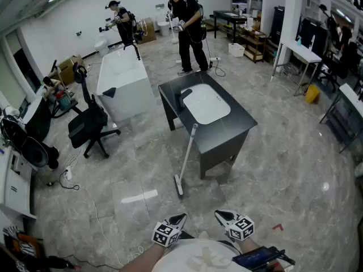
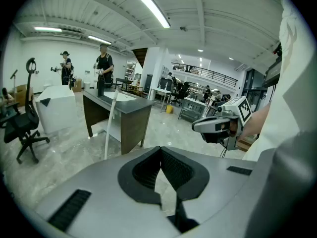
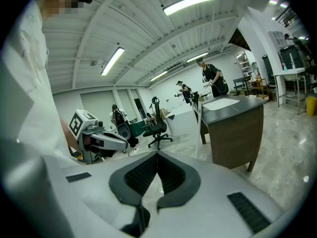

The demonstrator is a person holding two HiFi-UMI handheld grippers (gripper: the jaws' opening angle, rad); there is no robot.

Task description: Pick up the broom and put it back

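Big open lab/test hall, marble floor: mock bathroom w/ bathtub (image 1: 122,78) & sink worktop (image 1: 238,123), plus office chair (image 1: 88,123), desks (image 1: 300,52), shelving (image 1: 252,41), strip lights (image 2: 153,9).

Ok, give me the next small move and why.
Probably step toward the broom: it leans on the table well ahead, while the left gripper and right gripper sit shut and empty by the body.

White top (image 1: 201,258), pale grey left gripper (image 1: 179,217) and right gripper (image 1: 220,213), black ribbed jaws (V-notched), black-and-white marker cubes (image 1: 165,234)
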